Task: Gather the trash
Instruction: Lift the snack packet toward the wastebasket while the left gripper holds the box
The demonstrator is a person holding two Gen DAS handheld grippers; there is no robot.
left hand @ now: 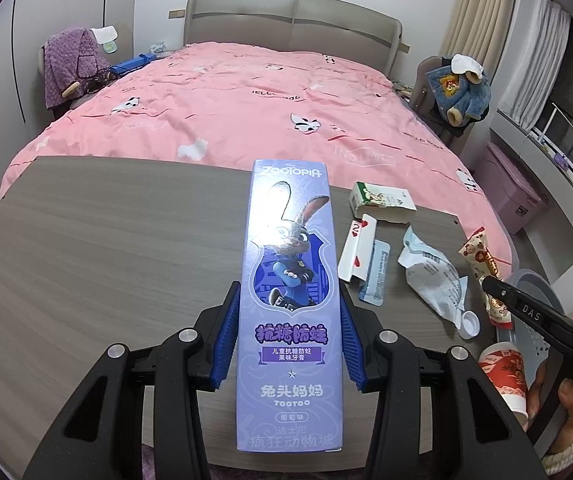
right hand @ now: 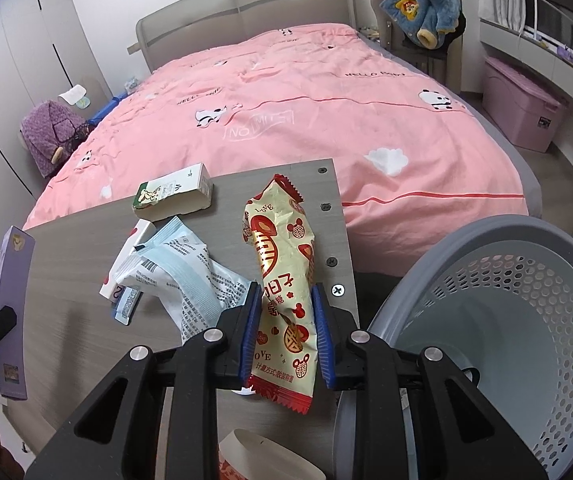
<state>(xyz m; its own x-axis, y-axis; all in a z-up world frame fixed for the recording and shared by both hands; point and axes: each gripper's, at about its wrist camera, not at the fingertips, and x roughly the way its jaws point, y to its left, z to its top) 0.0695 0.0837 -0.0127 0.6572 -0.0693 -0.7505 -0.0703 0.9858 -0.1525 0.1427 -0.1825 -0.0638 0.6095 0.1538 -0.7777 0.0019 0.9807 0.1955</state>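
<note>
My left gripper (left hand: 289,332) is shut on a tall purple toothpaste box (left hand: 291,280), holding it lifted over the wooden table (left hand: 98,264). The box (right hand: 10,304) shows again at the left edge of the right wrist view. My right gripper (right hand: 286,334) is shut on a cream and red snack wrapper (right hand: 284,280), raised above the table's right end. That wrapper (left hand: 486,268) and the right gripper's black body (left hand: 534,316) appear at the right in the left wrist view. A grey perforated bin (right hand: 526,320) sits just right of the table.
On the table lie a small white and green carton (right hand: 174,196), a white and blue crumpled packet (right hand: 178,276), a playing-card box (left hand: 356,252), a white cap (left hand: 469,322) and a red paper cup (left hand: 504,376). A pink-covered bed (right hand: 306,112) lies beyond the table.
</note>
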